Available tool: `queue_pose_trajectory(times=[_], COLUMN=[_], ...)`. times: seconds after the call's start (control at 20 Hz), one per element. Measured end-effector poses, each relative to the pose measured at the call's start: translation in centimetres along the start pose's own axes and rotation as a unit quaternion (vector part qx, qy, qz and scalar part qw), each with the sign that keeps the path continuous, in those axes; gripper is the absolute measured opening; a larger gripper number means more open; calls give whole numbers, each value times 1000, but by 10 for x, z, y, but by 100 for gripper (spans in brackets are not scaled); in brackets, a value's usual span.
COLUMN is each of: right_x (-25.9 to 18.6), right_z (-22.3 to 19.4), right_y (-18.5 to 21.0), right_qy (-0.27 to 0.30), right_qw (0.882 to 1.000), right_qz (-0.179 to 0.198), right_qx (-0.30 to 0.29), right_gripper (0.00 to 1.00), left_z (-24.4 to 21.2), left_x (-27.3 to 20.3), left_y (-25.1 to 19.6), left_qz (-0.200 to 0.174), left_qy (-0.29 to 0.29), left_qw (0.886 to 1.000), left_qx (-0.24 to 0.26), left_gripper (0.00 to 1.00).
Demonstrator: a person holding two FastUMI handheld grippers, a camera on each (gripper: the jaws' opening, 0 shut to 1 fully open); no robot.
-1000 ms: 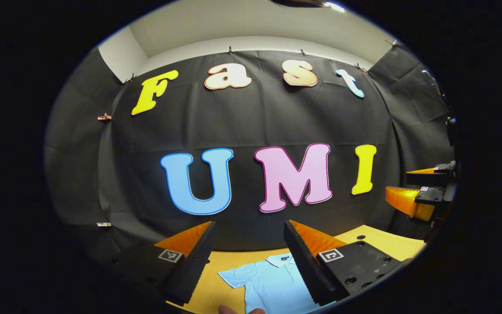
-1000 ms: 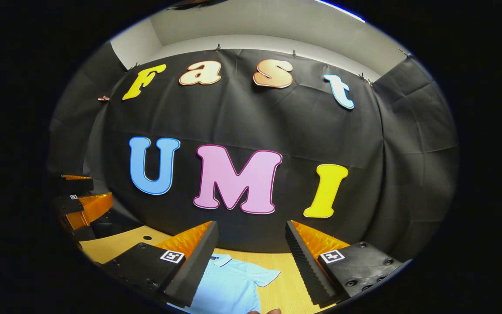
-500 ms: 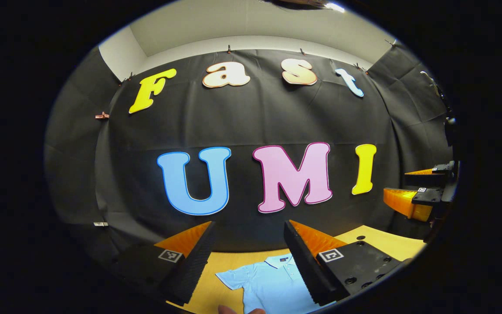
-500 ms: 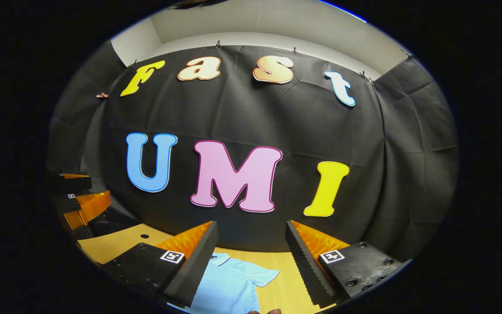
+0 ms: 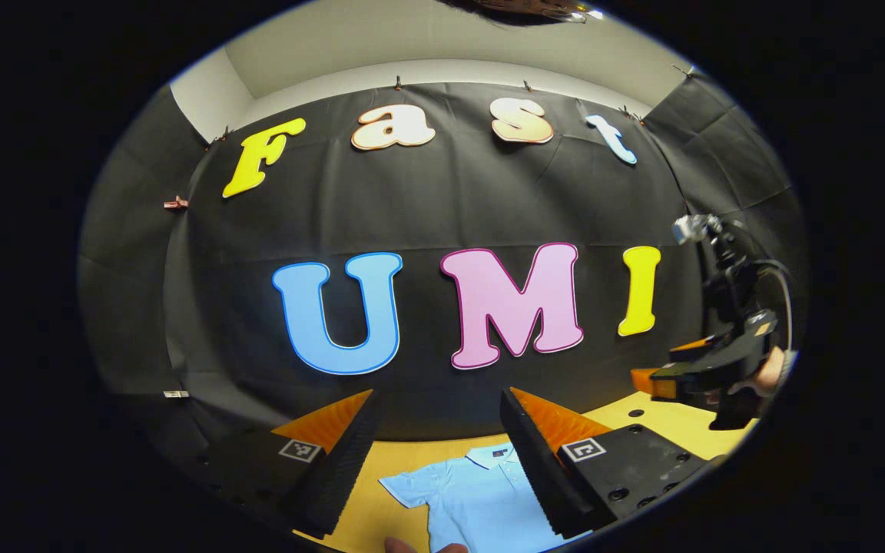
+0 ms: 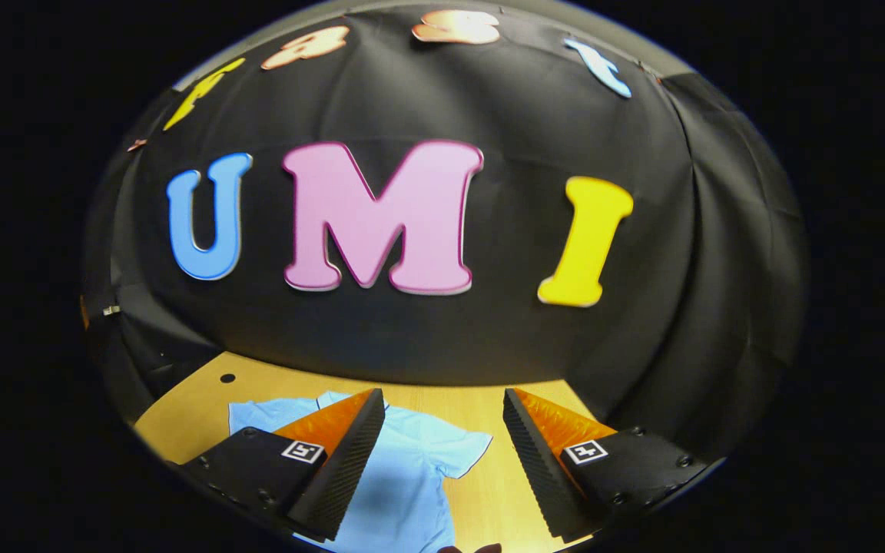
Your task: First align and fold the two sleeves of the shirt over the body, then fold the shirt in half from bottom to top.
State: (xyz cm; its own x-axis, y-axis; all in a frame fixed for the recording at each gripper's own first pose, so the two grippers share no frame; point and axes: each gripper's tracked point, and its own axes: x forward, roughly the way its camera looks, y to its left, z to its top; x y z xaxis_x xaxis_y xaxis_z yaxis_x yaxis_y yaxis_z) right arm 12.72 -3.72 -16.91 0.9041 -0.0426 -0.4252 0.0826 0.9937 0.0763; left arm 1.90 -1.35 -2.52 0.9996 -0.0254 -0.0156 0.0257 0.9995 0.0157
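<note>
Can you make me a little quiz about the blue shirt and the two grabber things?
1. True or false: the shirt lies flat on the table with both sleeves spread out.
2. Is the right gripper: A shut on a sleeve, B open above the shirt?
3. What is the left gripper holding?

Key: 1 true. 2 B. 3 nothing; it is open.

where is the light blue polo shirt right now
The light blue short-sleeved polo shirt lies flat on the wooden table, sleeves spread. It shows low between the fingers in both views, collar toward the black cloth wall.
</note>
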Motion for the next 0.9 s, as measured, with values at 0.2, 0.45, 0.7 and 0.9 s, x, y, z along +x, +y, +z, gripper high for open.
queue_pose_trajectory(times=[0.2, 0.45, 0.7, 0.9], right_x=[68, 137, 181, 203], right_z=[-52, -125, -177, -216], right_y=[-31, -47, -58, -71], right_qy=[67, 140, 184, 216], right_qw=[997, 989, 980, 972], right_qz=[-23, -33, -44, -59], right_qx=[41, 45, 56, 68], right_gripper=[98, 98, 98, 98], left_z=[-12, -30, -46, -60], left_x=[4, 16, 22, 23], left_y=[-4, -8, -11, -15], left_qz=[5, 12, 19, 24], left_qy=[14, 33, 52, 66], left_qw=[1000, 999, 998, 997], left_qx=[1, 6, 11, 13], left_gripper=[98, 98, 98, 98])
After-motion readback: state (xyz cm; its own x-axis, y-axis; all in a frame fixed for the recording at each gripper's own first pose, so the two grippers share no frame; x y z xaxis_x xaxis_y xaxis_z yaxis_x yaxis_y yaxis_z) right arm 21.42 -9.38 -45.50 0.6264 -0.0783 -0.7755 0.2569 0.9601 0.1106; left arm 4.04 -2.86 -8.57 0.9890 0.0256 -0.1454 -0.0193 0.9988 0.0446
